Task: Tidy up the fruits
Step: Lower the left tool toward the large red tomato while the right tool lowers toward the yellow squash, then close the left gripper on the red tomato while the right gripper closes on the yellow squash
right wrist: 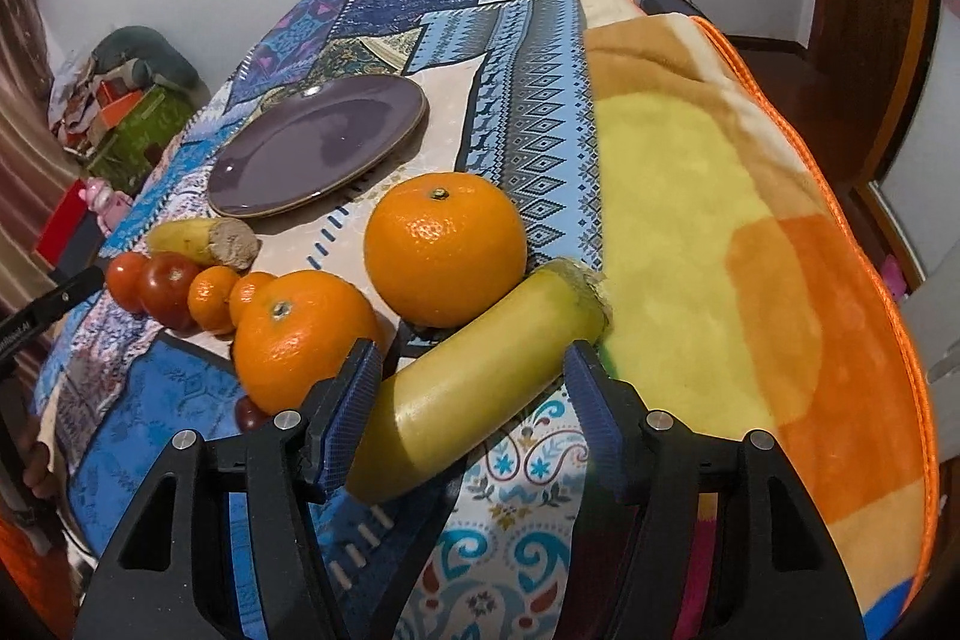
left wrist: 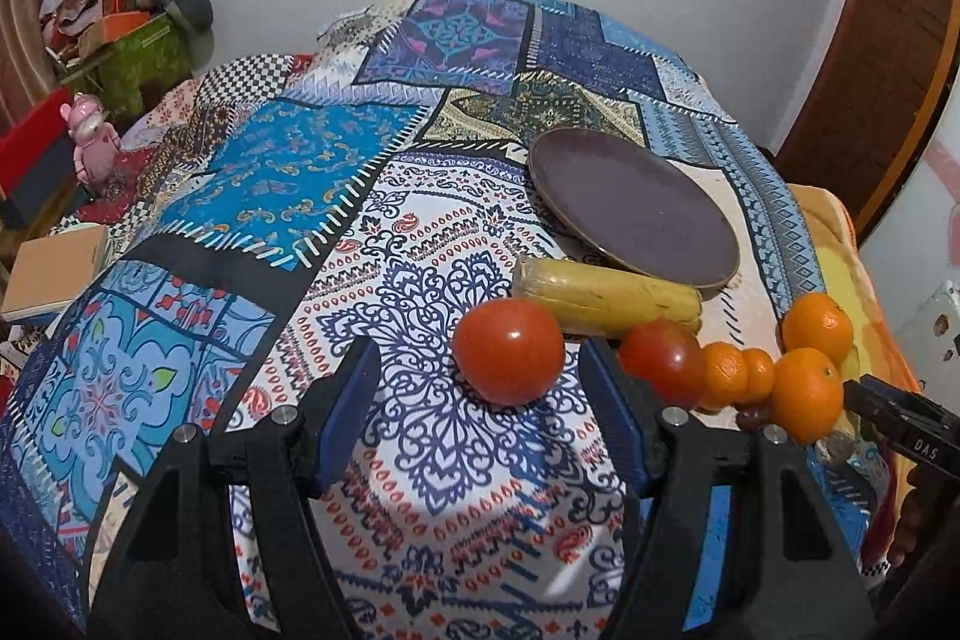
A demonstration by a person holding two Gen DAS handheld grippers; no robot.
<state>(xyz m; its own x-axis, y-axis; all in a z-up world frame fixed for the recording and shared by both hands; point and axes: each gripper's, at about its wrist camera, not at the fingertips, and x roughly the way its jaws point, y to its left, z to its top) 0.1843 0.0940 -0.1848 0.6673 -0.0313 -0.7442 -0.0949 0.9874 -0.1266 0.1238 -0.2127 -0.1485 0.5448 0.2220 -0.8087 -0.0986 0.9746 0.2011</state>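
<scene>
Both tongs spread — left tongs point(left wrist: 480, 388) before tomato point(left wrist: 508, 350), right tongs point(right wrist: 474, 388) astride banana piece point(right wrist: 480, 382).

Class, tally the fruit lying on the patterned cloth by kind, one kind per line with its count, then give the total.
Tomatoes: 2
Large oranges: 2
Small mandarins: 2
Bananas: 2
Small dark fruit, possibly a grape: 1
Total: 9
The purple plate holds none.
</scene>
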